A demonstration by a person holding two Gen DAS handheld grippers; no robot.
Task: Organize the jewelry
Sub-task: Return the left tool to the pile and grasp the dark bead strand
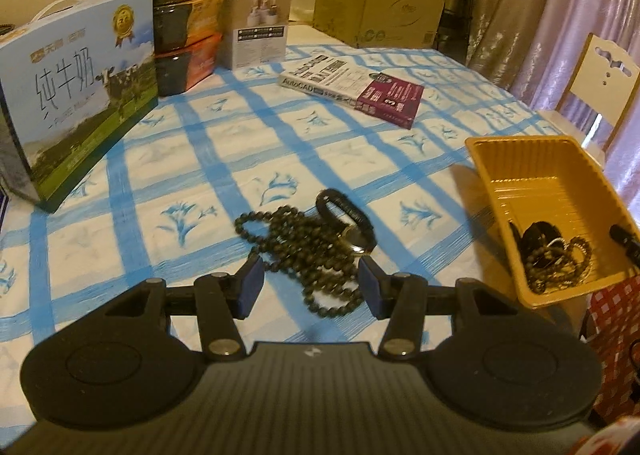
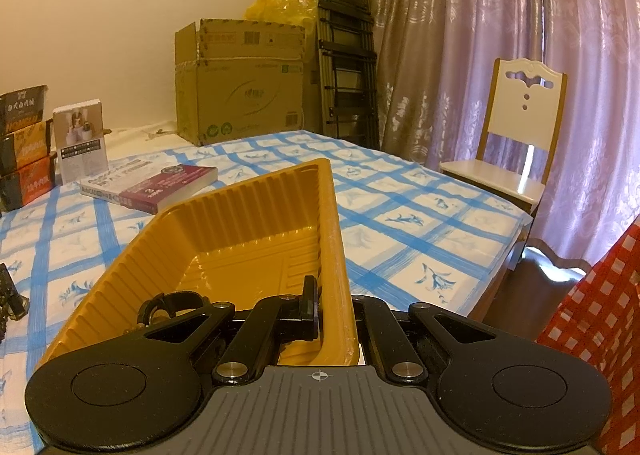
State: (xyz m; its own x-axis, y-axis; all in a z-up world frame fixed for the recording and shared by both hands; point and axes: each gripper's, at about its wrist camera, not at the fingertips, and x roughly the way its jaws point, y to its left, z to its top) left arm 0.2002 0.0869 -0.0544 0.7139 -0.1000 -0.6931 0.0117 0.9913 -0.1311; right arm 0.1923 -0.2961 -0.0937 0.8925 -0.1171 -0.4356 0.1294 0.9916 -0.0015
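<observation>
A long string of dark beads (image 1: 304, 255) lies heaped on the blue-checked tablecloth (image 1: 168, 159). A black-strapped watch (image 1: 348, 219) rests against its far side. My left gripper (image 1: 311, 280) hovers open just above the near end of the beads, with its blue pads (image 1: 250, 283) on either side and touching nothing. A yellow plastic tray (image 1: 532, 171) stands to the right and holds more dark beads and jewelry (image 1: 556, 255). In the right wrist view my right gripper (image 2: 334, 315) is shut on the right wall of the yellow tray (image 2: 240, 223). The near jewelry (image 2: 168, 305) is partly hidden behind its fingers.
A milk carton box (image 1: 80, 95), stacked snack boxes (image 1: 184, 27) and a white box (image 1: 260, 27) line the far left. Two books (image 1: 352, 87) lie mid-table. A cardboard box (image 2: 240, 95), folded ladder (image 2: 344, 55), chair (image 2: 516, 135) and curtains stand beyond. Red checked cloth (image 2: 600, 315) is at the right.
</observation>
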